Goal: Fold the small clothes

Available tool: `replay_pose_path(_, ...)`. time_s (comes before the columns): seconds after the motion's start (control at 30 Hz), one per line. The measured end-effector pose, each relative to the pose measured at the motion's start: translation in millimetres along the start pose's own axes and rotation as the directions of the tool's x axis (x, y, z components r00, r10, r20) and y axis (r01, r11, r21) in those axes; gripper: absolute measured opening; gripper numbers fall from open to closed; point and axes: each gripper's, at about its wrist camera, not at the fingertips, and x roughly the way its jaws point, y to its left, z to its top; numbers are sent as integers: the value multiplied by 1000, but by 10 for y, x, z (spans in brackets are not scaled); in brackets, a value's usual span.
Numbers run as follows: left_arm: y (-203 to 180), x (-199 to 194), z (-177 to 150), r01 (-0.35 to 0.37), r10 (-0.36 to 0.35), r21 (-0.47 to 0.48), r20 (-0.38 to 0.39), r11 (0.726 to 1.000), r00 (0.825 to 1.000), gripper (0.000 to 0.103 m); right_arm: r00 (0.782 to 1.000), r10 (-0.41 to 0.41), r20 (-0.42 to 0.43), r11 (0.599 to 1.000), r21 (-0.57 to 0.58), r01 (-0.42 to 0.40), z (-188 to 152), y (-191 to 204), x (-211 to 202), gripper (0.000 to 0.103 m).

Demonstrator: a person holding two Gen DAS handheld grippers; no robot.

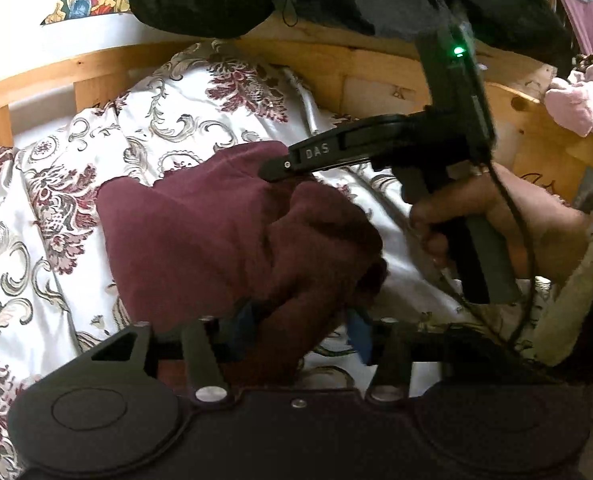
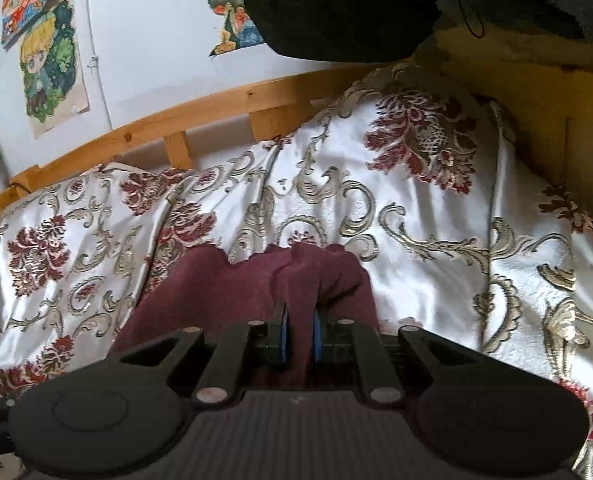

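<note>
Left tool [image 1: 296,330]: fingers parted, blue pads either side of the cloth's near bunch; no firm pinch visible.
Right tool [image 2: 298,334]: clenched on a fold of the cloth between its blue pads; in the left view its tip rests on the cloth's far edge, a hand [image 1: 508,220] on its grip.
Cloth [image 1: 216,232]: maroon, bunched on the bedspread, directly ahead of both tools.
Bedspread [image 2: 436,216]: white satin with maroon flowers and grey scrolls, wrinkled.
Bed frame [image 2: 200,110]: pale wood rail behind the bedspread.
Wall [image 2: 148,40]: white, with cartoon pictures [image 2: 50,60].
Pink cloth [image 1: 580,100]: far right, beyond the frame.
</note>
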Motion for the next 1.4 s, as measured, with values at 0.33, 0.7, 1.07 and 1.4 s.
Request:
replay_pose_path(0.33, 161, -258, -25, 39, -16, -158, 149, 987, 989, 96, 995, -97, 19, 995, -34, 97, -26, -102, 95, 14)
replay_pose_path(0.7, 611, -117, -221, -58, 75, -523, 11, 850, 997, 98, 997, -76, -21, 997, 17, 77, 6, -202, -144, 52)
replay_pose_path(1.07, 594, -55, -319, -65, 54, -541, -36, 839, 998, 98, 990, 126, -68, 990, -61, -130, 37, -90, -462, 88)
replay_pose_path(1.4, 580, -110, -341, -26, 27, -568, -7, 823, 1000, 98, 960, -77, -270, 939, -344, -22, -227, -102, -366, 102)
